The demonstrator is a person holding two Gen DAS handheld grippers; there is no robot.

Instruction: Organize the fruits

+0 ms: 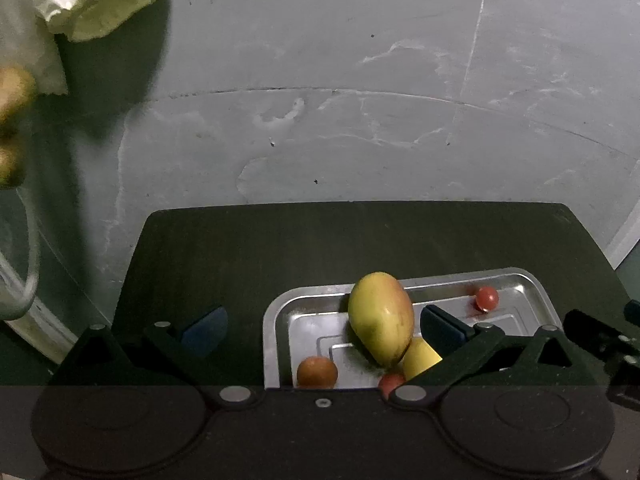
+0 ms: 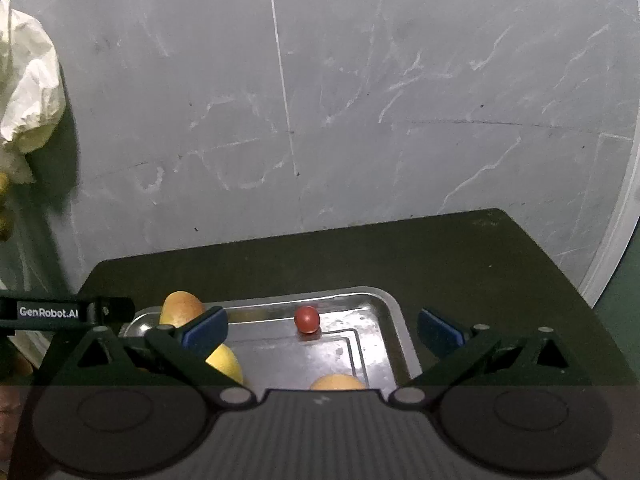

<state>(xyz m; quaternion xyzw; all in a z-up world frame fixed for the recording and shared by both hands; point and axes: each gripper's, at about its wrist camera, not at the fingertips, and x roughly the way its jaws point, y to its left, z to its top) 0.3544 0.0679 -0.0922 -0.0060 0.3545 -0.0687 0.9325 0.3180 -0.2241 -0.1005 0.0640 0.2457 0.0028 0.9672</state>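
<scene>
Both grippers, left and right, fingers spread wide, empty. Mango tilted in steel tray; small red fruit near far rim. Bare dark bench far and right.

bare dark table behind tray, mango blocking tray's left half

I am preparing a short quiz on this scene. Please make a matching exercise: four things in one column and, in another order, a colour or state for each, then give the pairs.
Things
1. mango
2. tray
3. small round fruit at the far side of the tray
4. left hand-held gripper

Colour or state
A. red
B. open, holding nothing
C. yellow-green with a reddish blush
D. shiny metal

Pairs: 1-C, 2-D, 3-A, 4-B
</scene>
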